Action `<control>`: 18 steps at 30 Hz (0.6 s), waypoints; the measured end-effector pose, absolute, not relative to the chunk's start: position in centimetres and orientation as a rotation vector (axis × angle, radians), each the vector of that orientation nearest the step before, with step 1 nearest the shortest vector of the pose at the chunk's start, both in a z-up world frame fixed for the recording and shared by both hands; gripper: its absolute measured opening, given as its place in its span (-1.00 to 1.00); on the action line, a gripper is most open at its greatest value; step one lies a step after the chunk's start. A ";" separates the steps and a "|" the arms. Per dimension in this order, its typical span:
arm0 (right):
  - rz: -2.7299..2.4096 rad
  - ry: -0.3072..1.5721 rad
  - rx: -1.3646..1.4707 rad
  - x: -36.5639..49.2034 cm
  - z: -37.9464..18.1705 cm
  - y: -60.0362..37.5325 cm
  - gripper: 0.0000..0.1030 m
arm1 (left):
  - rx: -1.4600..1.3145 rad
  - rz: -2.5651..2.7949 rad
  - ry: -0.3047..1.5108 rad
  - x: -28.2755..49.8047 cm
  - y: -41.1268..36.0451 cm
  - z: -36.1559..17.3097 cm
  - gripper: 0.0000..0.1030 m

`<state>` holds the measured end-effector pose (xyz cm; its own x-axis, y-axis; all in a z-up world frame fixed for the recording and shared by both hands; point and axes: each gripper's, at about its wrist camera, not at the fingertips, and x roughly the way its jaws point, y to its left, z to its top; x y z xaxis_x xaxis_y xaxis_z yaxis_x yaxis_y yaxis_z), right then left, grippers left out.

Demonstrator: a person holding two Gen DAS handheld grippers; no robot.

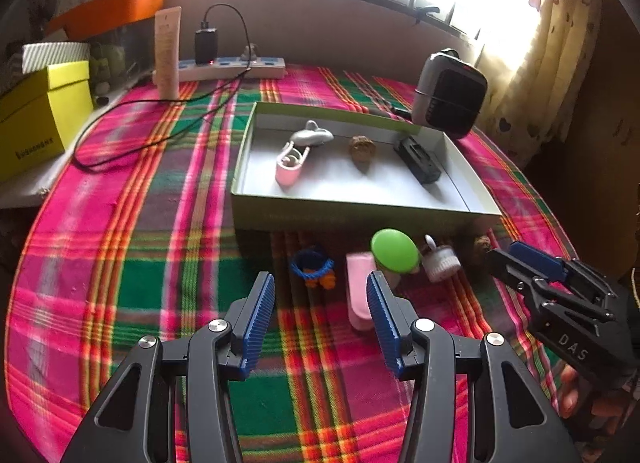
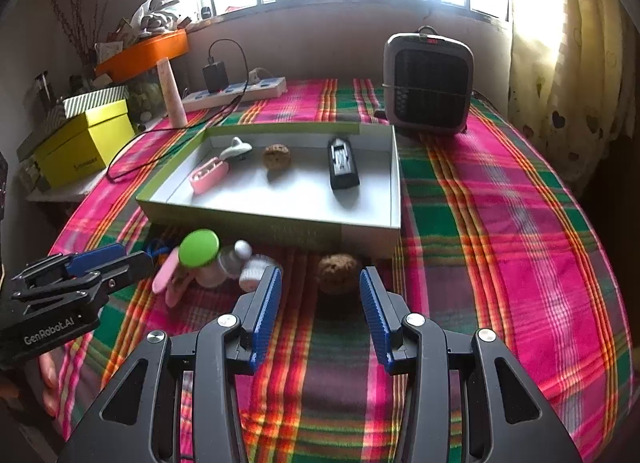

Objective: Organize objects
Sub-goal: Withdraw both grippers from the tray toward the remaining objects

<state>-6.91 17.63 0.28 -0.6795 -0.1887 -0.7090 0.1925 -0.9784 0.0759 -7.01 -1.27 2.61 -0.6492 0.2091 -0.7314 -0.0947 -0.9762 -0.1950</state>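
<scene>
Both the left gripper and right gripper hang with jaws apart, empty. Just beyond the right jaws sits a brown walnut-like ball, short of the box. It looks round, so a lopsided pinch might roll it away.

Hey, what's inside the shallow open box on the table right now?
The box holds a pink case, a grey plane-like toy, a brown walnut-like lump and a black car. Its near wall hides some floor.
</scene>
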 end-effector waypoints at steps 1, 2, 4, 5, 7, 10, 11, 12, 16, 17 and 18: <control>-2.700 0.005 1.146 -6.8 0.1 17.7 -0.17 | -1.222 2.695 -0.206 -6.9 -1.2 2.5 -0.09; -2.698 0.000 1.152 -6.7 -0.1 17.8 -0.17 | -1.230 2.689 -0.202 -6.9 -1.1 2.3 -0.09; -2.697 -0.014 1.161 -6.6 -0.4 18.0 -0.17 | -1.251 2.678 -0.193 -6.9 -0.8 1.9 -0.09; -2.695 -0.017 1.165 -6.5 -0.5 18.1 -0.17 | -1.256 2.676 -0.196 -6.9 -0.8 1.8 -0.09; -2.693 -0.013 1.177 -6.5 -0.7 18.2 -0.17 | -1.250 2.670 -0.197 -6.8 -0.7 1.7 -0.09; -2.690 -0.015 1.180 -6.3 -0.8 18.2 -0.17 | -1.249 2.664 -0.200 -6.7 -0.7 1.7 -0.09; -2.690 -0.014 1.178 -6.3 -0.7 18.3 -0.17 | -1.250 2.666 -0.204 -6.6 -0.7 1.7 -0.09; -2.690 -0.014 1.177 -6.3 -0.7 18.3 -0.17 | -1.247 2.669 -0.206 -6.5 -0.7 1.7 -0.09; -2.688 -0.023 1.182 -6.3 -0.8 18.4 -0.17 | -1.251 2.658 -0.204 -6.6 -0.5 1.6 -0.09; -2.688 -0.025 1.183 -6.3 -0.9 18.5 -0.17 | -1.251 2.651 -0.200 -6.6 -0.4 1.5 -0.09; -2.688 -0.026 1.184 -6.4 -0.9 18.5 -0.17 | -1.253 2.648 -0.192 -6.7 -0.1 1.5 -0.09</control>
<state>-6.40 18.49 -0.91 -0.6574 -0.1927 -0.7284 0.1786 -0.9790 0.0979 -6.66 -0.13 1.45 -0.6185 0.2392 -0.7485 -0.1286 -0.9705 -0.2039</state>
